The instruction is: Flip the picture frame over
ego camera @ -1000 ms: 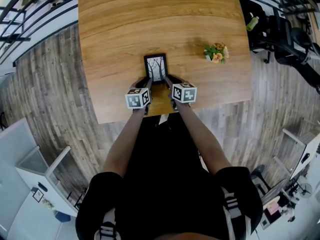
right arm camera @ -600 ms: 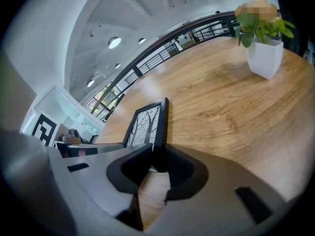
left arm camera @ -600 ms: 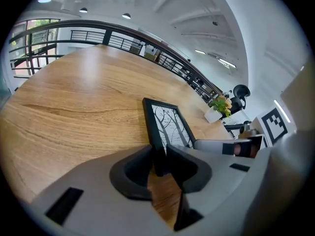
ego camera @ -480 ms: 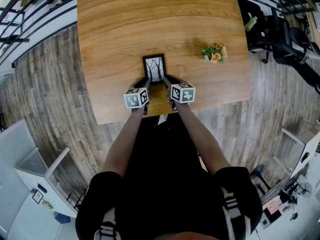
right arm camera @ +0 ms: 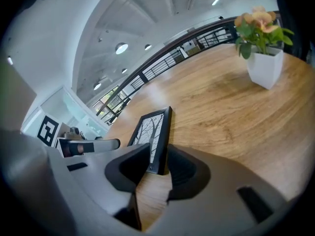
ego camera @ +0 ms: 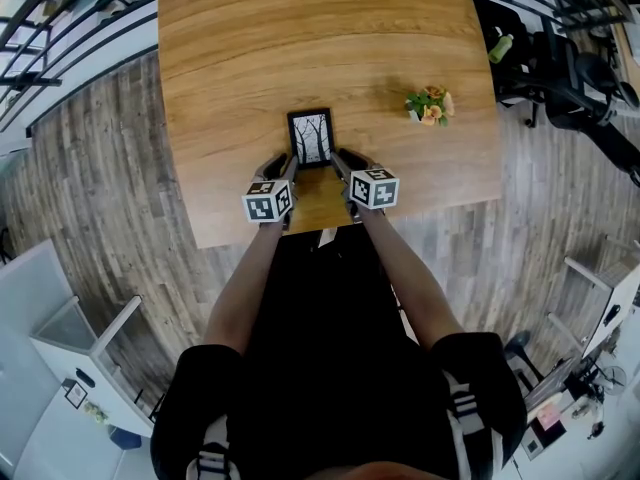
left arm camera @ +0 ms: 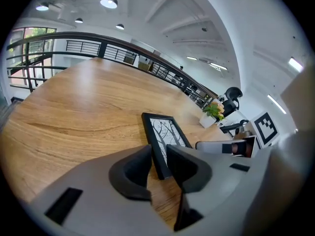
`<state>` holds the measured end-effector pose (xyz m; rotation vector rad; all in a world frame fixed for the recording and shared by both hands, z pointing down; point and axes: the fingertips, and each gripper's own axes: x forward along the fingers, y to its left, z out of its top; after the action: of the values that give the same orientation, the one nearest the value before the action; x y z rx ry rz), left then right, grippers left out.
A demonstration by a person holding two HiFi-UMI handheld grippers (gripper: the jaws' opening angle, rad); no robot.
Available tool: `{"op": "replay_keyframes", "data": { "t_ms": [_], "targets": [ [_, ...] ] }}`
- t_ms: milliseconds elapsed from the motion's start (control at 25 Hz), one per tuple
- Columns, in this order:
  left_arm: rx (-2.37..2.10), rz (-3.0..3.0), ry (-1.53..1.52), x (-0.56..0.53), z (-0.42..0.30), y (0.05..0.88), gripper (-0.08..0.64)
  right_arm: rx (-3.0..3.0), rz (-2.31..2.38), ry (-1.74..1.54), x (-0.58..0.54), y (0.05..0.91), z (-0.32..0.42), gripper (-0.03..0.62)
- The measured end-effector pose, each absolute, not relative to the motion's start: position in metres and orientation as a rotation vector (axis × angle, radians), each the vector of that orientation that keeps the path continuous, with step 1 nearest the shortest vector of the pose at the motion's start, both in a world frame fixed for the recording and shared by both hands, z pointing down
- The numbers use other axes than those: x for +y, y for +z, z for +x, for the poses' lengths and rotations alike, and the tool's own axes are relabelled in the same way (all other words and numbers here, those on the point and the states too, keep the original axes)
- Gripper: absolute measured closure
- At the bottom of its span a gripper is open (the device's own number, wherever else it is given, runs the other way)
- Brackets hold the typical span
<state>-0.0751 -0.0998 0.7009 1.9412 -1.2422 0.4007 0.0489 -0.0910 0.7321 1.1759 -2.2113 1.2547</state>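
Picture frame [ego camera: 311,137] lies flat; judged stiff, light, possibly glazed, best held at its near corners. Left gripper [left arm camera: 158,154] stands open astride one corner. Right gripper [right arm camera: 157,154] has just been opening round the other, unclamped

Shining bright and even from overhead, from round lamps [left arm camera: 109,2] and strips [left arm camera: 295,64] on the ceiling. Laying a pale sheen across the table [ego camera: 300,28] toward its far edge; casting only soft, faint shadows. Bending hard toward the rims in every view, bowing the table edges and the railing [left arm camera: 123,54]. Blacking out at the corners of both gripper views. Blurring in the nearest foreground there, while rendering the frame [left arm camera: 165,132] and the table grain crisp.
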Motion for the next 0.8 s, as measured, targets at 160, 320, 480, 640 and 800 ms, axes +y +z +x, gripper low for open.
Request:
{"op": "replay_keyframes", "data": {
  "t_ms": [160,320,480,640,800],
  "targets": [
    [-1.193,2.012,0.421,-0.091,-0.074,0.690,0.457,-2.256,1.089,1.064,-0.085,0.720,0.053,0.479],
    [-1.147,2.080,0.470,-0.080,-0.081,0.676,0.515,-2.269,1.038,0.920,-0.077,0.705,0.059,0.531],
    [-1.154,2.151,0.571,-0.071,-0.092,0.668,0.531,-2.274,1.030,0.774,-0.067,0.688,0.067,0.584],
    [-1.135,2.229,0.605,-0.060,-0.095,0.653,0.535,-2.264,1.025,0.672,-0.060,0.676,0.071,0.586],
    [-1.112,2.285,0.650,-0.045,-0.096,0.639,0.537,-2.250,1.024,0.579,-0.055,0.663,0.071,0.585]
  ]
}}
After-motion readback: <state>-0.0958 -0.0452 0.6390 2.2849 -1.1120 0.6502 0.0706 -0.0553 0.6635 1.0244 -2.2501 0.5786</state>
